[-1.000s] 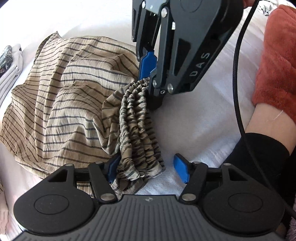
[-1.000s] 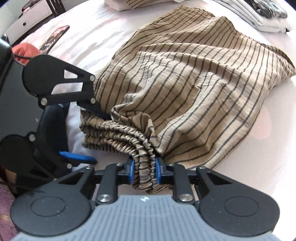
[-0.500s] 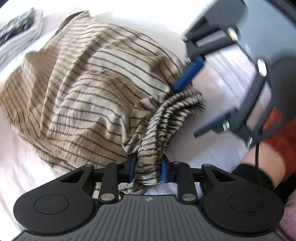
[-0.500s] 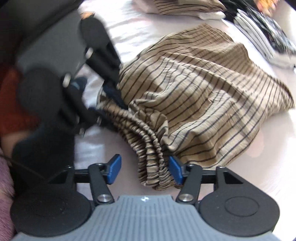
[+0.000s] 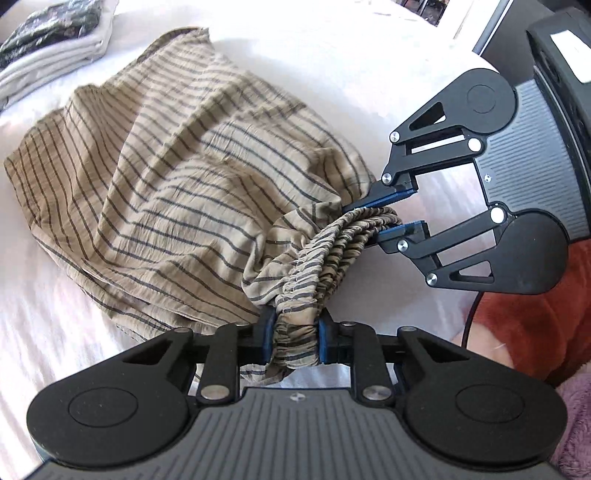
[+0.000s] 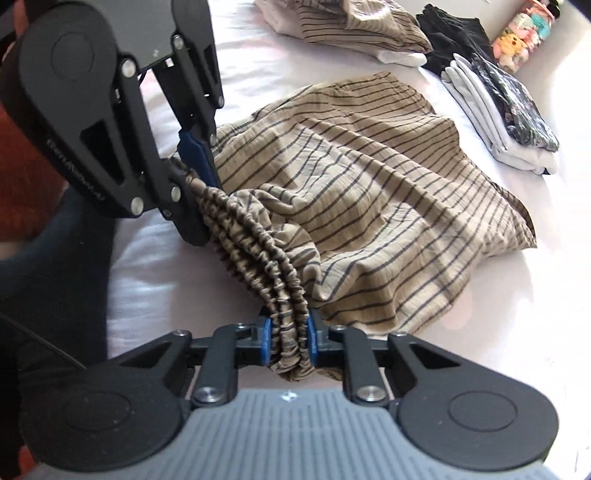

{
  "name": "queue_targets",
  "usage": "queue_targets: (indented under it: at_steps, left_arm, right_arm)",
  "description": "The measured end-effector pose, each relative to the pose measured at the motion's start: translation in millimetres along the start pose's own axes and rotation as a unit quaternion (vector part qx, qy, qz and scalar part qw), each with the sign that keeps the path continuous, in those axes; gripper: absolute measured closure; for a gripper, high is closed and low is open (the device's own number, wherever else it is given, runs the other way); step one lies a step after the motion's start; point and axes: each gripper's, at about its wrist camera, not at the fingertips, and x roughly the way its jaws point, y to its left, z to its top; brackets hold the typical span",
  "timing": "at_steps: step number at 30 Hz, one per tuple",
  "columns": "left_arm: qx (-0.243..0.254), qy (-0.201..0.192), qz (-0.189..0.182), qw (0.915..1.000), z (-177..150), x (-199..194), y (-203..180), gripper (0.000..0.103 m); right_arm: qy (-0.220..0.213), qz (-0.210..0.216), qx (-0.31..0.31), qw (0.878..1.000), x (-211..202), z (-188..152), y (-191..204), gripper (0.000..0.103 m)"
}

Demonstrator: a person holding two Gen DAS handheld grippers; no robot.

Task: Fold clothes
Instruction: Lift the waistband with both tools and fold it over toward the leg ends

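A tan garment with dark stripes [image 5: 177, 192] lies bunched on the white bed [image 5: 332, 66]. Its gathered elastic waistband [image 5: 317, 266] runs between my two grippers. In the left wrist view my left gripper [image 5: 293, 339] is shut on one end of the waistband, while my right gripper [image 5: 388, 218] pinches the other end from the right. In the right wrist view my right gripper [image 6: 288, 343] is shut on the waistband [image 6: 266, 251], and my left gripper [image 6: 199, 184] holds its far end at upper left. The striped garment [image 6: 369, 184] spreads away to the right.
A stack of folded clothes [image 5: 55, 48] sits at the far left of the bed. The right wrist view shows a folded pile [image 6: 498, 122] at right, another striped garment [image 6: 351, 26] and black clothes [image 6: 454, 37] beyond. A person's red sleeve [image 5: 535, 325] is at right.
The left gripper, open a second ago, has shut on the waistband. The right gripper let go, shifted along the waistband and has shut on it again.
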Motion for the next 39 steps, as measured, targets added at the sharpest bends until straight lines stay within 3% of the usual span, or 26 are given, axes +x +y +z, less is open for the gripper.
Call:
queue_targets:
  at_steps: [7,19,39]
  left_arm:
    - [0.018,-0.006,-0.003,0.9998,11.5,-18.9,-14.7,0.078]
    - [0.059,0.013,-0.033,0.9977,-15.8,-67.3,-66.3,0.078]
    - [-0.005,-0.065,-0.003,0.9979,32.7,-88.9,-4.0,0.076]
  right_arm:
    - [-0.002,0.009,0.025,1.0,-35.3,4.2,1.6,0.085]
    - [0.018,0.061,0.044,0.997,-100.8,-10.8,41.7,0.085]
    - [-0.032,-0.015,0.07,0.997,-105.1,22.3,8.1,0.084]
